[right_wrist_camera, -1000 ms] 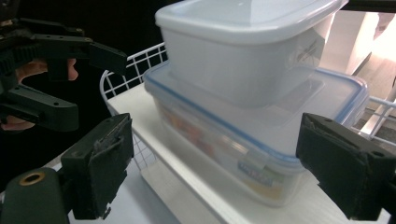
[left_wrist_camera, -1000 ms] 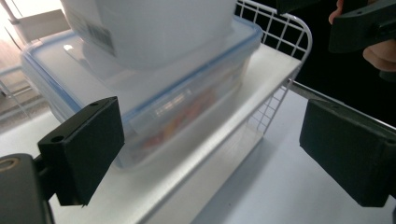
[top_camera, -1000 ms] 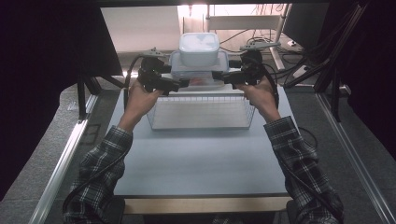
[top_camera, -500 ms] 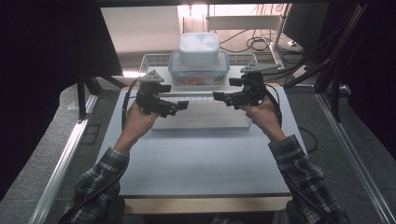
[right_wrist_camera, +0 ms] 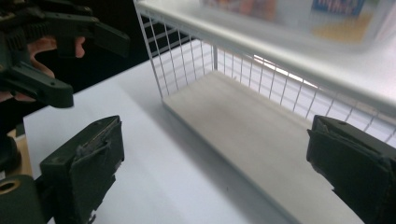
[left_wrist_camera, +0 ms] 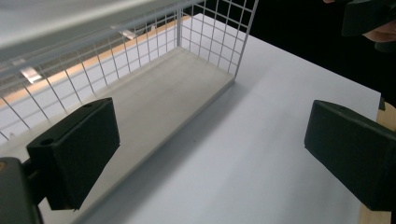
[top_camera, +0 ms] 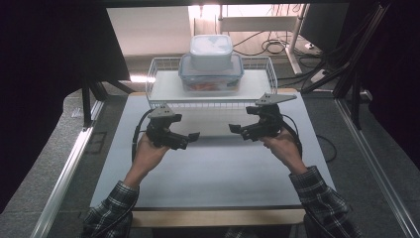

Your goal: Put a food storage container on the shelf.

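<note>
Two lidded plastic containers sit stacked on a white wire rack (top_camera: 213, 91) at twelve o'clock on the table (top_camera: 208, 173): a small white container (top_camera: 211, 51) rests on a larger clear container (top_camera: 211, 74) with something orange inside. The rack has a shelf on top and an open bay beneath, seen close in both gripper views, and that bay holds nothing.

Both hands hold their tools over the middle of the table, clear of the rack. The left claw (top_camera: 190, 139) hangs at about nine o'clock and the right claw (top_camera: 236, 130) at about three o'clock, tips pointing toward each other. Each is released, jaws spread wide with nothing between them.

Risks, as a judgement: the stack looks top-heavy, so a knock to the rack or a lift of the lower box alone could tip the small one off. Open jaws could also snag the thin wire grid.

Compared with a second ago, the hands have drawn back from the rack's sides toward six o'clock, and the rack with its containers now sits farther from the person.
</note>
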`<state>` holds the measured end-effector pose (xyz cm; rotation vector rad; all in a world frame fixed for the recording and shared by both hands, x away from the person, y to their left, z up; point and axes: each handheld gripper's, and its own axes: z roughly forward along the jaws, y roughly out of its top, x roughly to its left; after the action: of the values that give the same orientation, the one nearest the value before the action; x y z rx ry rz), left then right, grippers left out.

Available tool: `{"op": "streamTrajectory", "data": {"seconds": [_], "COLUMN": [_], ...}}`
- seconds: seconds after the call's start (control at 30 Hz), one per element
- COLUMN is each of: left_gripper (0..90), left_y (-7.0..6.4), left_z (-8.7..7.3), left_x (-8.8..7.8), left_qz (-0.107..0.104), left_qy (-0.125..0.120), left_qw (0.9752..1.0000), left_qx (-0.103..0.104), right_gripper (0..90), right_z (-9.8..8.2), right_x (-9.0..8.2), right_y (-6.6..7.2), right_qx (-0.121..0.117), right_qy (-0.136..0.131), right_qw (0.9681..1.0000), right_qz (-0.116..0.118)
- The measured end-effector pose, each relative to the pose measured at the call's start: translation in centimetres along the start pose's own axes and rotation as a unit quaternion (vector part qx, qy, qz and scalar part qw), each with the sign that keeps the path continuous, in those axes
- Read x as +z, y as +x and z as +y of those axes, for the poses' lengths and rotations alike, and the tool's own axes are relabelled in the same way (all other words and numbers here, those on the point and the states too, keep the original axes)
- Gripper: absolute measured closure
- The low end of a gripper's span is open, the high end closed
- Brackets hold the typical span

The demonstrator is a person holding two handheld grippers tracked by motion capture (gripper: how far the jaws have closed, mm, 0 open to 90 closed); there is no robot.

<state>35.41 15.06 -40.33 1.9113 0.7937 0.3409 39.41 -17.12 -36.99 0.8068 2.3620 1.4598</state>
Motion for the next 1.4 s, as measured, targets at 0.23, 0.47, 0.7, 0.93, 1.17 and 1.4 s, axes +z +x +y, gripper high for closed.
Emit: {"op": "streamTrajectory", "data": {"seconds": [0.23,0.47,0.7,0.93,1.17,1.4], "left_gripper": [3.0,2.2,2.3,2.7,2.2,2.1], "left_y": [-0.3,-0.6,-0.9,-1.1,-2.2,-2.5], "left_z": [-2.9,-4.7,-6.2,-7.5,-8.9,-10.6], "left_x": [0.8,1.6,1.4,1.3,1.1,0.7], "left_qz": [-0.006,0.015,0.022,0.024,0.033,0.031], "left_qy": [-0.003,0.023,0.025,0.021,0.023,0.037], "left_qw": [0.9997,0.9995,0.9993,0.9994,0.9992,0.9988], "left_qx": [-0.023,-0.018,-0.014,-0.013,0.006,0.009], "right_gripper": [3.0,2.9,2.7,2.8,2.8,2.8], "right_z": [-2.7,-4.4,-6.6,-8.3,-10.1,-11.9], "right_x": [-0.6,-1.3,-1.4,-1.2,-1.3,-1.5], "right_y": [-0.6,-1.2,-0.6,0.0,0.6,1.0], "right_qx": [0.016,0.025,0.029,0.024,0.018,0.026], "right_qy": [0.004,0.007,0.012,0.015,0.023,0.033], "right_qw": [0.9998,0.9995,0.9991,0.9988,0.9985,0.9978], "right_qz": [-0.007,-0.021,-0.028,-0.04,-0.046,-0.052]}}
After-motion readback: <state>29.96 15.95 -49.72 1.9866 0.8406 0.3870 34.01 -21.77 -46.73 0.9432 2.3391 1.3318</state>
